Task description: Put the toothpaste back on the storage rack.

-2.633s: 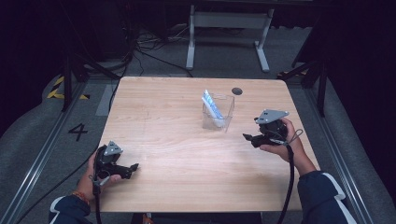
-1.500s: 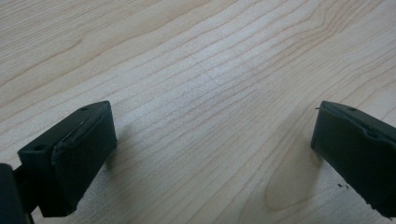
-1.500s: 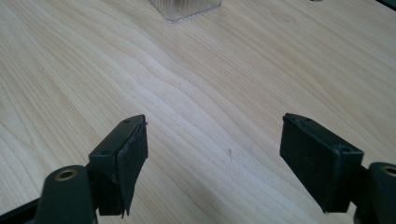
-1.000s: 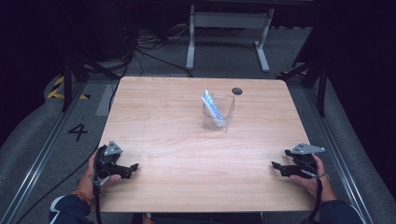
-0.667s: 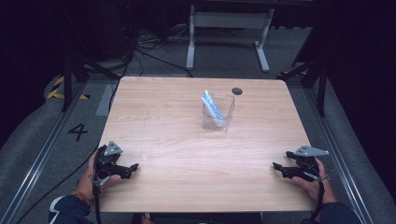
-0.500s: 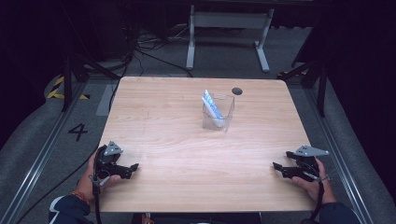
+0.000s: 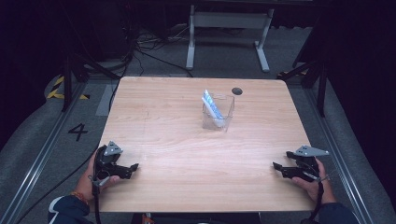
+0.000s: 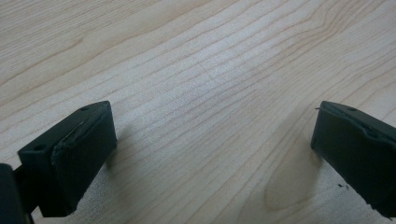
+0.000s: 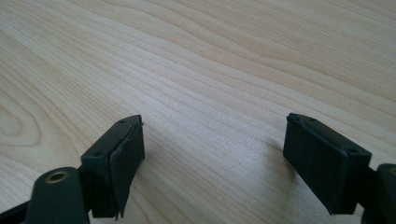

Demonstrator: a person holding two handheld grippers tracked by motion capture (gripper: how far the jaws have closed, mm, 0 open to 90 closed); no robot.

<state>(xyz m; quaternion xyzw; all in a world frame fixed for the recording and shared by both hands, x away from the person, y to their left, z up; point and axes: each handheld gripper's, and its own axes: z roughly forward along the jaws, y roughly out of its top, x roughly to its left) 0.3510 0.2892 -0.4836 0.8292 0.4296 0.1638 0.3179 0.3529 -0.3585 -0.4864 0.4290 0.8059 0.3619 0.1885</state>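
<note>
A: On the wooden table (image 7: 196, 154), where did the two grippers sit?

B: The left gripper (image 7: 132, 167) lay at the near left corner, held in the person's left hand (image 7: 93, 179). The right gripper (image 7: 278, 169) lay at the near right edge in the right hand (image 7: 314, 183). Both pointed inward across the table, toward each other.

A: Were the jaws clenched on anything?

B: No. In the left gripper view the two black jaws stood wide apart with bare wood grain between them, and the left gripper (image 8: 210, 158) held nothing. The right gripper view showed the same: the right gripper (image 9: 215, 163) was spread, nothing but tabletop between its jaws.

A: And the clear container?

B: The clear plastic container (image 7: 218, 112) stood upright toward the far middle of the table, with a blue-and-white packet (image 7: 211, 104) leaning inside it. A small dark round hole (image 7: 236, 91) was in the tabletop just beyond it to the right.

A: How did it lie relative to the fingers?

B: Well apart from both. It sat farther up the table, roughly between the two grippers' sides, touched by neither.
</note>
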